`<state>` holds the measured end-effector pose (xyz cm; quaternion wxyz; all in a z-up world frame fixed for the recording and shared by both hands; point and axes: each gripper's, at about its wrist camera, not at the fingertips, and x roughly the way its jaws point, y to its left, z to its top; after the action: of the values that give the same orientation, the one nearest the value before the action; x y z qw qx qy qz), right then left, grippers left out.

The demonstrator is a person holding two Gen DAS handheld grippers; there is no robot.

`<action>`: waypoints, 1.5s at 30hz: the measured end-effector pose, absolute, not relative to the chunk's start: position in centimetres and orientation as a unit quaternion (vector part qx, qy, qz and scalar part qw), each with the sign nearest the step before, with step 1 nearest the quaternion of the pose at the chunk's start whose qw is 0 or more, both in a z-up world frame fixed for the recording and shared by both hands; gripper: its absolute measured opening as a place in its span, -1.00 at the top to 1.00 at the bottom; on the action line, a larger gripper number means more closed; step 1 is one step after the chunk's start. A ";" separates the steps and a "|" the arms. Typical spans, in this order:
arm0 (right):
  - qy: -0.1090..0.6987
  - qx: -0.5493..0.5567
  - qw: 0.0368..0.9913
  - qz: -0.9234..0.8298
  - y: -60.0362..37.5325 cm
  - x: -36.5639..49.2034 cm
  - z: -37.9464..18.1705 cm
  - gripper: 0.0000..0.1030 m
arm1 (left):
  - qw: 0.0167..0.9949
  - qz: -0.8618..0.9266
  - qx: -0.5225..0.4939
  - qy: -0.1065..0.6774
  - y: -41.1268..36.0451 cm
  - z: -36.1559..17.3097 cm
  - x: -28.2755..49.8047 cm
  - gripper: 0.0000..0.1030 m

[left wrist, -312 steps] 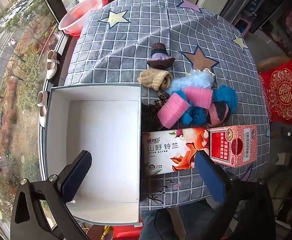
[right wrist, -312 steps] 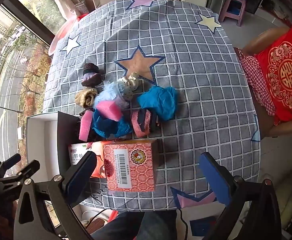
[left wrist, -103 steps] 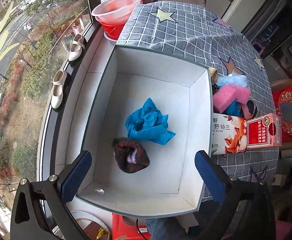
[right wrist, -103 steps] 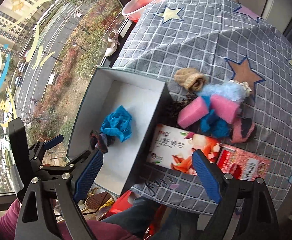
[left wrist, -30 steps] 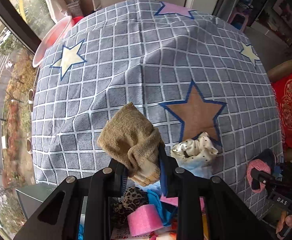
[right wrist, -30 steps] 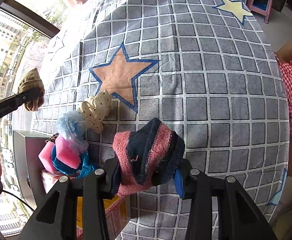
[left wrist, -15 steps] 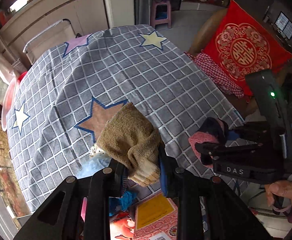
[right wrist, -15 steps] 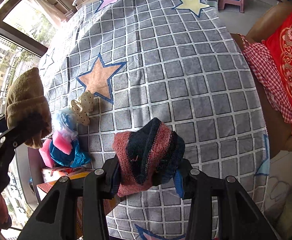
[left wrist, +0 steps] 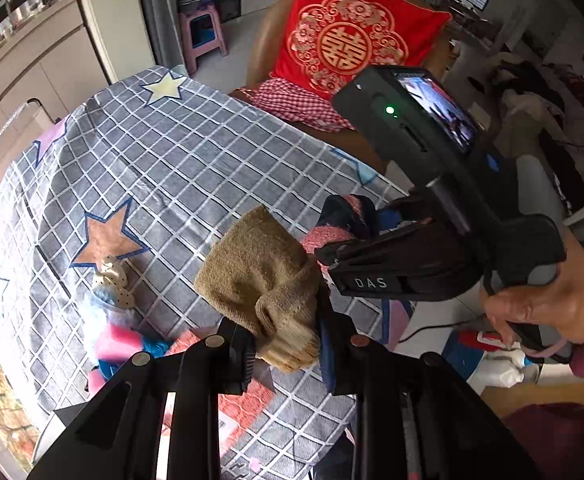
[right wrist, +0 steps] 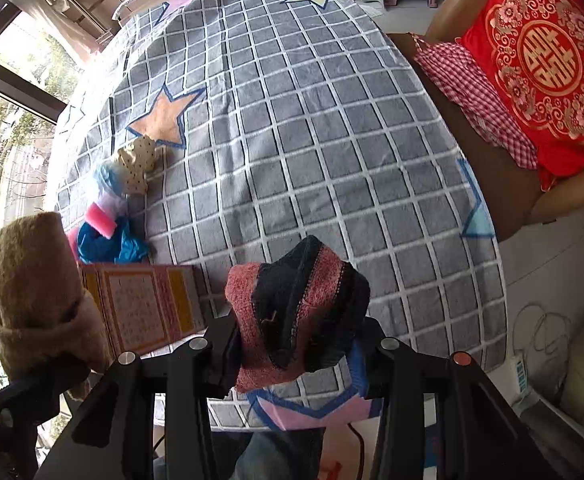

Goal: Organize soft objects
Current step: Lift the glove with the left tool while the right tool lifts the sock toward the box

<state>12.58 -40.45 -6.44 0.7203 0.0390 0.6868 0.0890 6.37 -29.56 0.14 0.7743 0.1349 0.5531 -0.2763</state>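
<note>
Left gripper (left wrist: 285, 346) is clenched on a tan sock (left wrist: 263, 280), right gripper (right wrist: 298, 354) on a pink-navy sock (right wrist: 298, 312), both lifted above the table (right wrist: 312, 140). Farther off, a pink sponge (right wrist: 99, 216), blue cloth (right wrist: 107, 242) and dotted sock (right wrist: 137, 162) lie unsorted, so I judge the task partway

Sock (left wrist: 263, 276) – tan. Second sock (right wrist: 300, 312) – pink with navy stripes. Tablecloth (right wrist: 292, 120) – grey, white grid, stars. Cushion (right wrist: 544, 60) – red, gold pattern.
</note>
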 end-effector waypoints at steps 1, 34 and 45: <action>0.689 0.038 0.718 0.089 -40.3 11.8 -6.4 0.14 | 0.770 -0.283 0.139 0.555 -29.5 0.2 5.4 0.46; 0.664 -0.116 0.657 0.337 -16.6 -2.3 -1.1 0.14 | 0.832 -0.038 -0.027 0.553 -6.1 1.3 -10.0 0.46; 0.638 -0.143 0.663 0.365 -10.4 -1.0 0.7 0.14 | 0.834 0.032 -0.065 0.547 -1.5 0.9 -12.0 0.46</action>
<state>-1.03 -10.38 0.74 0.6627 -0.1432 0.6383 0.3646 -12.05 -1.45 0.92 0.8337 -0.0653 0.5474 0.0319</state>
